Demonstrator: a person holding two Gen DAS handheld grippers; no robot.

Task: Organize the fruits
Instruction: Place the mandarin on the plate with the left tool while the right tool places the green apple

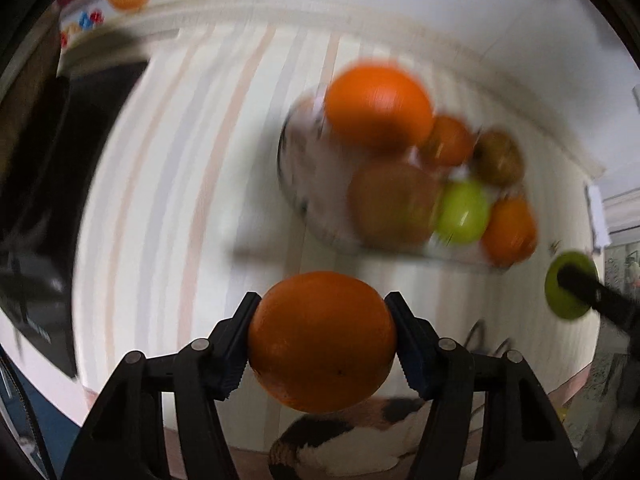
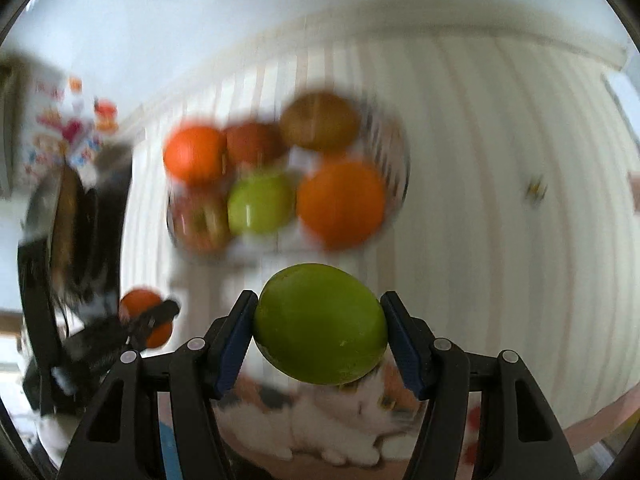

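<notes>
left tool (image 1: 322, 340) pinches an orange (image 1: 322, 340), right tool (image 2: 320, 330) pinches a green fruit (image 2: 320, 330); the bowl (image 2: 394, 152) ahead of both already holds several fruits, these two remain to drop in.

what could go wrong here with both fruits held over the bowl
The bowl is already crowded, so the orange in the left tool or the green fruit in the right tool may roll off the pile. Both tools seem to near the bowl together and could collide. A cat lies below; dropped fruit might hit it.
</notes>
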